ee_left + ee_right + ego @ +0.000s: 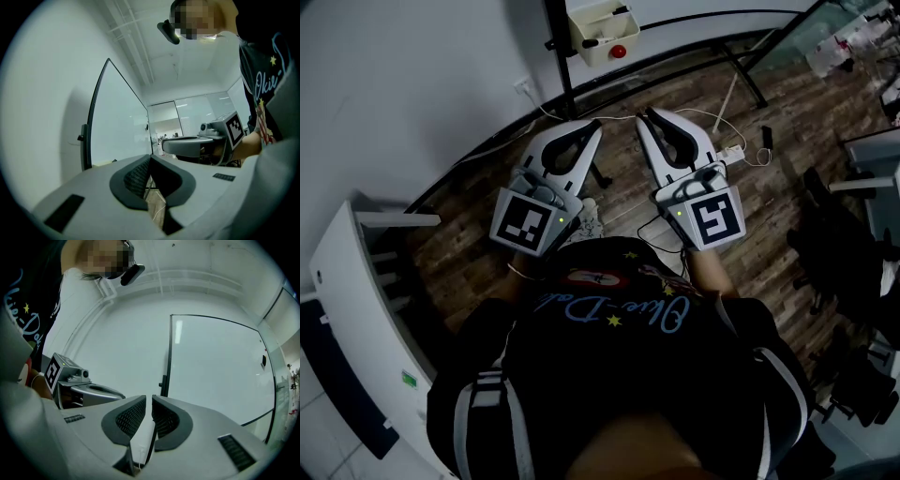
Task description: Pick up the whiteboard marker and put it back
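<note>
Wood-plank floor across the middle, white wall upper left, white rack lower left, dark office chairs along the right edge.

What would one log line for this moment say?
left gripper: shut, empty | right gripper: slightly apart, empty | tray: beyond both, untouched

Dim head view, fisheye-warped edges
</note>
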The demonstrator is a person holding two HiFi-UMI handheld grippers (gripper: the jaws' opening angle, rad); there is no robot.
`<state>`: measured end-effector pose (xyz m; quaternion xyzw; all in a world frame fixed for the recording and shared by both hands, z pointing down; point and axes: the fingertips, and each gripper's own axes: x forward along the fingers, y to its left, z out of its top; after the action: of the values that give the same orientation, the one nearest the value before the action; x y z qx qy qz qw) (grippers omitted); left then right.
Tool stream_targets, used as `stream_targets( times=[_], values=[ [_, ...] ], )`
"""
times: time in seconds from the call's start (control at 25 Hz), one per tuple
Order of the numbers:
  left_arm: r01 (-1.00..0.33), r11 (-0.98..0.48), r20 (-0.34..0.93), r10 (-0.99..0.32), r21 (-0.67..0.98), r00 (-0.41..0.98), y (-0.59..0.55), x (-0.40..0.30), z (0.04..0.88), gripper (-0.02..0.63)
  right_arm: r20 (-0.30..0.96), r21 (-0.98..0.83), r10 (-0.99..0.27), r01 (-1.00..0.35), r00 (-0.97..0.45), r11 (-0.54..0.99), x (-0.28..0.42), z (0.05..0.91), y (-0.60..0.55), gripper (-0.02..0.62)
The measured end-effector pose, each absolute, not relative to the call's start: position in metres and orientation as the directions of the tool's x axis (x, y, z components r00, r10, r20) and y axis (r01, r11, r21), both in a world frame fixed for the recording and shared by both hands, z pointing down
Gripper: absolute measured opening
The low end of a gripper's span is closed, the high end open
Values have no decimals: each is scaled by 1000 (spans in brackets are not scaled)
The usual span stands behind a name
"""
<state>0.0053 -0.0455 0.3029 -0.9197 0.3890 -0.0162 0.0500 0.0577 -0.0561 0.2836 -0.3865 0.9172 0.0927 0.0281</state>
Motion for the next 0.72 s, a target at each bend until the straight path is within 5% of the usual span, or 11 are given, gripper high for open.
stream_targets(
  times=[0.72],
  values=[
    [-724, -684, 1, -727, -90, 687, -93, -8, 312, 15, -73, 168, -689, -690, -721, 704, 39, 297, -104, 48]
  ],
)
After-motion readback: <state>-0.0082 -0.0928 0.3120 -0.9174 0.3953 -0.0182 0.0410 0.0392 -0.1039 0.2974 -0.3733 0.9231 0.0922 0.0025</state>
